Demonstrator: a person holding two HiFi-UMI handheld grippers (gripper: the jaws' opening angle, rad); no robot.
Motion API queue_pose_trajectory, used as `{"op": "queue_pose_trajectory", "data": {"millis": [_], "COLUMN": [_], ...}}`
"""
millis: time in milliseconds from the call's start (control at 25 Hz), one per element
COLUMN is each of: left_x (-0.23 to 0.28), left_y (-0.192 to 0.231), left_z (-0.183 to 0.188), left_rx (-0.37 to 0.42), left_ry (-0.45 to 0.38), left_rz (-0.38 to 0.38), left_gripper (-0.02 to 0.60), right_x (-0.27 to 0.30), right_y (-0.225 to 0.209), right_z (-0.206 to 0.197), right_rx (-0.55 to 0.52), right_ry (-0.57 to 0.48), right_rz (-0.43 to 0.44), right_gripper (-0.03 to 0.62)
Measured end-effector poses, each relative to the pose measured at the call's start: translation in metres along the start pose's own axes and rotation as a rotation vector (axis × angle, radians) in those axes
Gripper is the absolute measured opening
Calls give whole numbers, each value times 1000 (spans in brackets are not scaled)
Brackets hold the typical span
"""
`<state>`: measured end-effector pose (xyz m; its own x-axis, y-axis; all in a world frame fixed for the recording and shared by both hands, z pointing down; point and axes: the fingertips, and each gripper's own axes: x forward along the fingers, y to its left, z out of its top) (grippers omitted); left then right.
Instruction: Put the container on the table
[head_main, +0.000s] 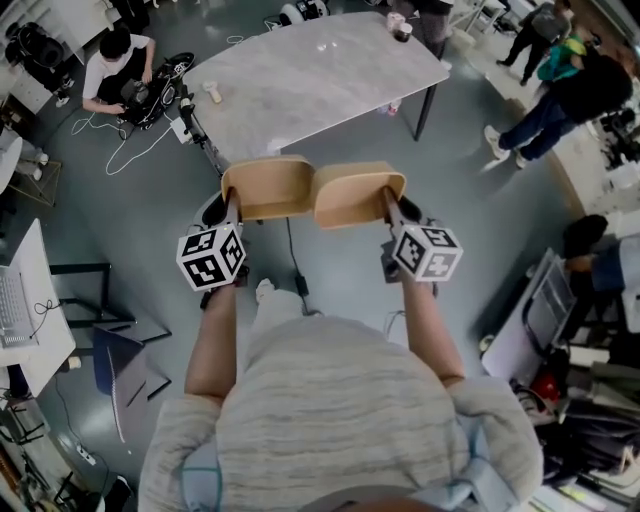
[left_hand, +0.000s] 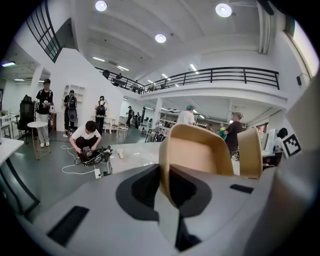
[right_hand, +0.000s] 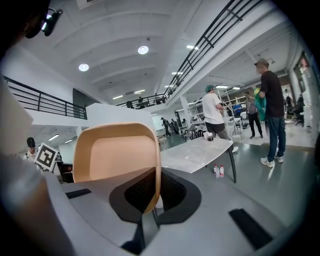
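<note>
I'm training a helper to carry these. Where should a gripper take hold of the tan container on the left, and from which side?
By its thin rim wall, coming from the person's near side. The container is an open tub, and its wall is slim enough to fit between the jaws. The left gripper is shut on that near wall, one jaw inside and one outside.

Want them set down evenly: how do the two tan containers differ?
The left container is clamped at its left wall by the left gripper and sits level; the right container is clamped at its right wall by the right gripper and tilts, inner end lower. Both are tan and empty.
</note>
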<state>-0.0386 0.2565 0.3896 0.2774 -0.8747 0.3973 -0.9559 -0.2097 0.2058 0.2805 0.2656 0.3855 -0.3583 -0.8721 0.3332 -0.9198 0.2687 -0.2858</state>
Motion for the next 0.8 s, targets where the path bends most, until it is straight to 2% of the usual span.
{"op": "queue_pose_trajectory", "data": {"millis": [400,800], "left_x": [85,177], "left_y": [57,131], "left_z": [27,83], "left_rx": [-19,-18], "left_ry": [4,53], "left_rz": [-11,-32], "left_gripper": [32,31], "right_x": [101,216], "right_y": [4,20], "right_z": [21,53], "right_rx": [-4,36], "right_ry": [-5,25], "right_rz": [5,-16], "right_gripper": [5,5]}}
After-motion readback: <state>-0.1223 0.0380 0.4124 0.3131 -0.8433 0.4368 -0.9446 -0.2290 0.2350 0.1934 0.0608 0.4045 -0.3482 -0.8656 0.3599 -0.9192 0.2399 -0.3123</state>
